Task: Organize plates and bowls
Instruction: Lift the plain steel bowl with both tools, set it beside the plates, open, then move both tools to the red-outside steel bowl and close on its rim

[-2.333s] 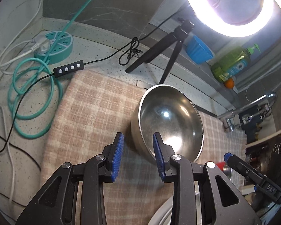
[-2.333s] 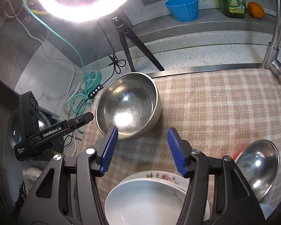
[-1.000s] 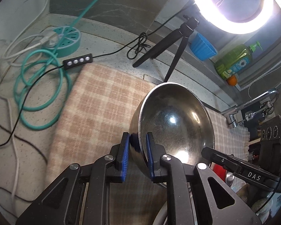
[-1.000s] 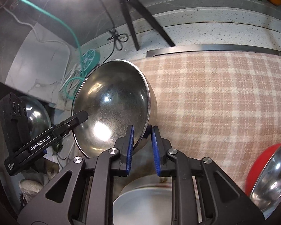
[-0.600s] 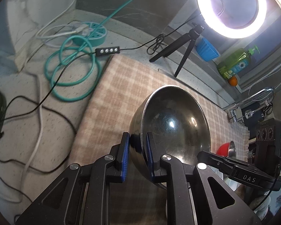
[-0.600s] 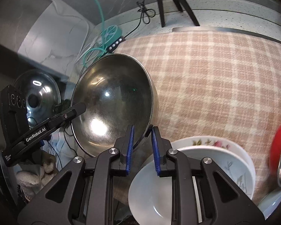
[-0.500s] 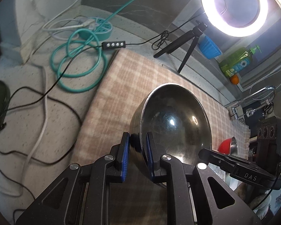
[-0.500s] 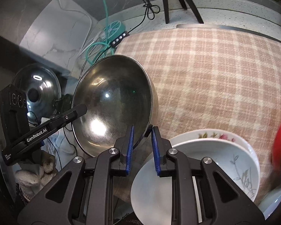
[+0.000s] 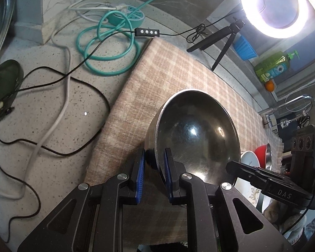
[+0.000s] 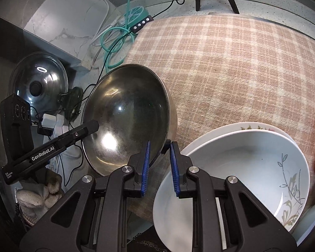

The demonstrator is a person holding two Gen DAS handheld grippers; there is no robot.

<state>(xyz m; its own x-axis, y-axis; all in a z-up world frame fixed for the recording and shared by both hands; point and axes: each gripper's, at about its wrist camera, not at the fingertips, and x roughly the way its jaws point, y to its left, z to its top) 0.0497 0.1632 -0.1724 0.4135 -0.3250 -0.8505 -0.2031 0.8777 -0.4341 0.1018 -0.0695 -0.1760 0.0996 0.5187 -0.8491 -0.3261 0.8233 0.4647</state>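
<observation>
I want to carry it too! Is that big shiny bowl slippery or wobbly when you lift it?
Probably slippery: the steel bowl is smooth and mirror-shiny. Likely wobbly if held by one edge, which may be why the left hand-held gripper and right hand-held gripper each pinch its thin rim. It looks stiff.

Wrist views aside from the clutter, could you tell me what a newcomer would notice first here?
The large steel bowl dominates, tilted above the plaid cloth, its rim pinched by the left claw and right claw. A glaring ring light stands at the counter's back, and white bowls sit stacked at right.
</observation>
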